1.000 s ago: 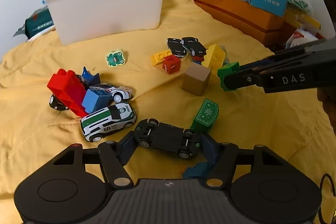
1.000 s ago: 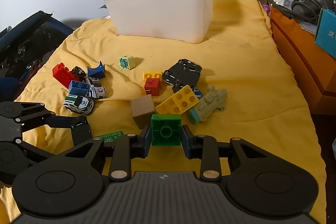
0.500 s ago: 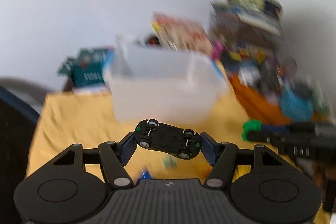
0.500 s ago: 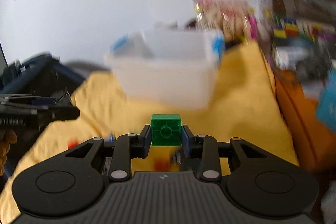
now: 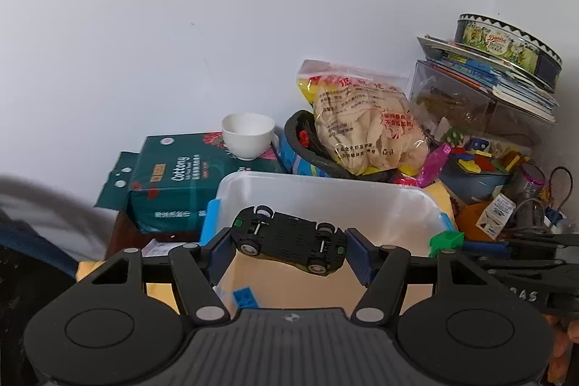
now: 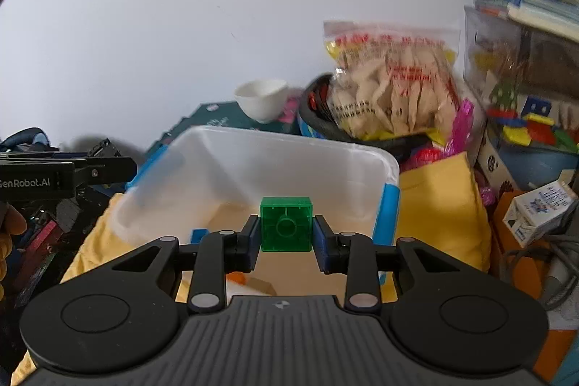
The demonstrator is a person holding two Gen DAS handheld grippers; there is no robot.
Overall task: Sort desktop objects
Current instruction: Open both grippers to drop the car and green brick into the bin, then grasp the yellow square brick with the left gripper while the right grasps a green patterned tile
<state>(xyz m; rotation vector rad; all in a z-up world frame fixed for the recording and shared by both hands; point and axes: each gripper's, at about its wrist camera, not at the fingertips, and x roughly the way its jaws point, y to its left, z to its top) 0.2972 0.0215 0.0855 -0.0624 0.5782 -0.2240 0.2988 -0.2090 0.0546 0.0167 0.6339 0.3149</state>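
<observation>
Both tongs loaded and poised over the white bin.

The right gripper [image 6: 286, 237] has jaws opening around the green block [image 6: 286, 223], directly above the bin [image 6: 253, 147]. The left gripper [image 5: 287, 250] clamps the upturned black toy car [image 5: 287, 243] end to end, its length crosswise over the bin's near rim.

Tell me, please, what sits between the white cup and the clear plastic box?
A bag of pale crackers, resting in a black basket, sits between the cup and the box; both wrist views show it.

yellow cloth [image 6: 434, 201] carries the white bin [image 6: 275, 154].
</observation>
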